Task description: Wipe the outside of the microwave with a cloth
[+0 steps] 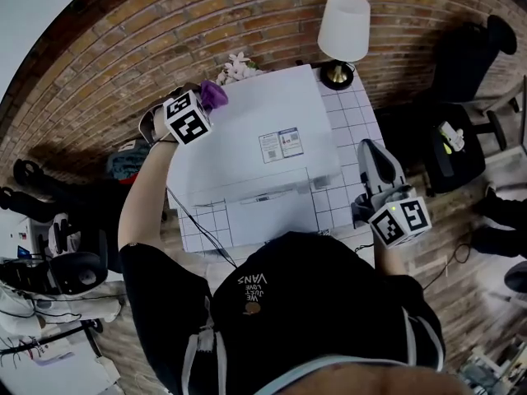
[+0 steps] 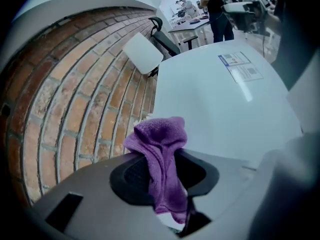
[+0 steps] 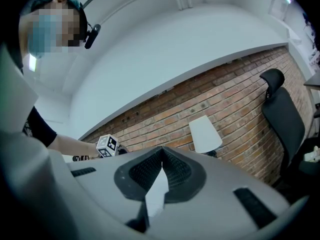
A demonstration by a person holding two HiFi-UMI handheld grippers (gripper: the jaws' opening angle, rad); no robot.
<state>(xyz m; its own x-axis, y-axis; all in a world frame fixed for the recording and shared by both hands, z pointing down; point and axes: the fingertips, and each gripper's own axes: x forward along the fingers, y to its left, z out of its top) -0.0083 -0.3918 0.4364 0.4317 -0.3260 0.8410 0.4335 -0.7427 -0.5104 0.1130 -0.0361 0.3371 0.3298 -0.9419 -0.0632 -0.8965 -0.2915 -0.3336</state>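
Head view shows the brick wall [image 1: 165,31] running just beyond the left gripper [image 1: 206,101], and the tiled table [image 1: 354,113] spreading under both tools. The microwave [image 1: 263,146] sits on it, between the two grippers. Its broad white top lies ahead of and to the right of the left gripper, and its right side faces the right gripper [image 1: 368,148]. A white lamp [image 1: 343,27] stands out past the right gripper's tips, against the wall.

The left gripper's jaws are clamped on a purple cloth [image 2: 162,154]. A folded bunch of it stands up past the tips and the rest hangs down between the pads. It sits at the microwave's back left corner, and I cannot tell whether the cloth is touching the top or just above it. The right gripper's jaws are pressed together with nothing between them, and it is held off the microwave's side.

The wipe looks barely begun. To do it well:
- Tilt the left gripper so the loose bunch, not the hard tips, meets the panel.
- Sweep in overlapping passes from this back corner toward the front.
- Press lightly over the small label [image 1: 281,144] on the top.
- Keep the grip firm, since the cloth is soft and could drag out.
- Rest the right gripper against the side if the microwave slides.
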